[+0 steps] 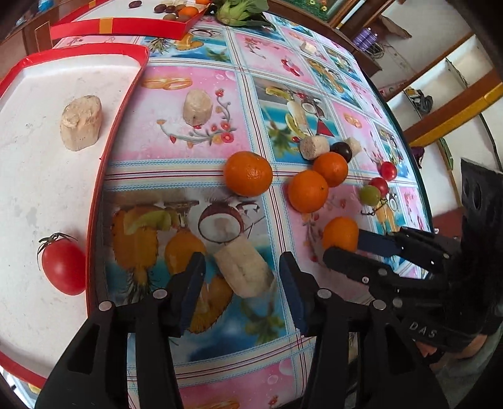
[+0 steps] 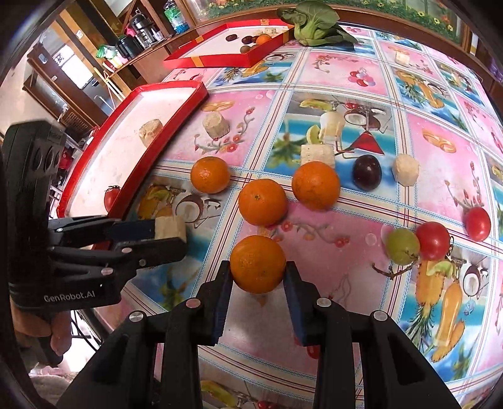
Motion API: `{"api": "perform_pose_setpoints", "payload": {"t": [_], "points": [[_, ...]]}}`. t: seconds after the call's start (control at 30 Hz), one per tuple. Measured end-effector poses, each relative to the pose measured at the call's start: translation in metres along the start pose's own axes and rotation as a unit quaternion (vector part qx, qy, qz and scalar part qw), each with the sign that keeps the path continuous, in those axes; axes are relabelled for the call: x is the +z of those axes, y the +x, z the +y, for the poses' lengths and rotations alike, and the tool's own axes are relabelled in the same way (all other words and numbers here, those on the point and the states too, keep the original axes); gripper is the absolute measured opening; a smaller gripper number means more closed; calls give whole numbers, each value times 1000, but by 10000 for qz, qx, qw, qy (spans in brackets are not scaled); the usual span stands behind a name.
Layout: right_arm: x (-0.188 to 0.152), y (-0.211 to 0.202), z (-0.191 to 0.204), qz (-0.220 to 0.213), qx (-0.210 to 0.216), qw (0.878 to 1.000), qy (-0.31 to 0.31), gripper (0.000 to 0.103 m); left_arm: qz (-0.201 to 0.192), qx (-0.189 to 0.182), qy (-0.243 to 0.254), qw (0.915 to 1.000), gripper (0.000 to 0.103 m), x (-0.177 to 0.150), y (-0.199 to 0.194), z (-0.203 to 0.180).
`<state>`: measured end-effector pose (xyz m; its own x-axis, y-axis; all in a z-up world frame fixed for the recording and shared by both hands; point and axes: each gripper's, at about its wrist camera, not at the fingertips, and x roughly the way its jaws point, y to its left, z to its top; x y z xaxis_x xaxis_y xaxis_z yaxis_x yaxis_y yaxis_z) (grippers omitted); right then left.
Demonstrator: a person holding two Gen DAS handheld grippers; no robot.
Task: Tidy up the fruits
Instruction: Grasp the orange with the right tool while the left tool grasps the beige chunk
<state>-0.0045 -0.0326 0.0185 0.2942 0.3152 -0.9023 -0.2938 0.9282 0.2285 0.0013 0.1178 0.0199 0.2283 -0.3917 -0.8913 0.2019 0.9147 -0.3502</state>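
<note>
My left gripper (image 1: 242, 270) is open around a peeled banana piece (image 1: 245, 270) lying on the table; its jaws stand apart from the piece. It also shows in the right wrist view (image 2: 171, 231). My right gripper (image 2: 257, 277) has its pads against both sides of an orange (image 2: 257, 264), also seen in the left wrist view (image 1: 341, 234). Three more oranges (image 2: 262, 201) lie beyond it. The near red tray (image 1: 19, 176) holds a banana piece (image 1: 81, 122) and a red tomato (image 1: 64, 267).
More banana pieces (image 2: 217, 124), a dark plum (image 2: 367, 171), a green grape (image 2: 402, 245) and two tomatoes (image 2: 432, 240) lie on the patterned tablecloth. A second red tray (image 2: 220, 56) with fruit and a bok choy (image 2: 311, 22) stand at the back.
</note>
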Motion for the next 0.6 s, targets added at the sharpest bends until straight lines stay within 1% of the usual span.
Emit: {"api": "perform_pose_setpoints", "payload": {"t": [0.1,0.13,0.17,0.33,0.37,0.4,0.5,0.6], "points": [[0,0,1,-6,-4,10000,-37,34,-51,150,45,9999,47,1,2,-3],[0,0,2,-11,-17,10000,-53,34,-78,226,100,9997,44,0,2,-5],[0,0,2,-17,-24,10000,-55,34,-87,261,130,9995,35,-1,3,-6],[-1,-4,2,-61,-54,9999,-61,34,-125,84,43,9999,33,-7,0,-1],[-1,-5,2,-74,-56,9999,-58,34,-127,28,0,9999,29,-8,-1,0],[-1,-6,3,-96,-59,9999,-57,34,-139,-29,-43,9999,29,-9,-3,2],[-1,-10,3,-148,-46,9999,-37,34,-326,-216,-193,9990,29,-11,-18,8],[0,-12,6,-181,-17,9998,-40,34,-420,-263,-224,9985,29,-11,-28,11]]}}
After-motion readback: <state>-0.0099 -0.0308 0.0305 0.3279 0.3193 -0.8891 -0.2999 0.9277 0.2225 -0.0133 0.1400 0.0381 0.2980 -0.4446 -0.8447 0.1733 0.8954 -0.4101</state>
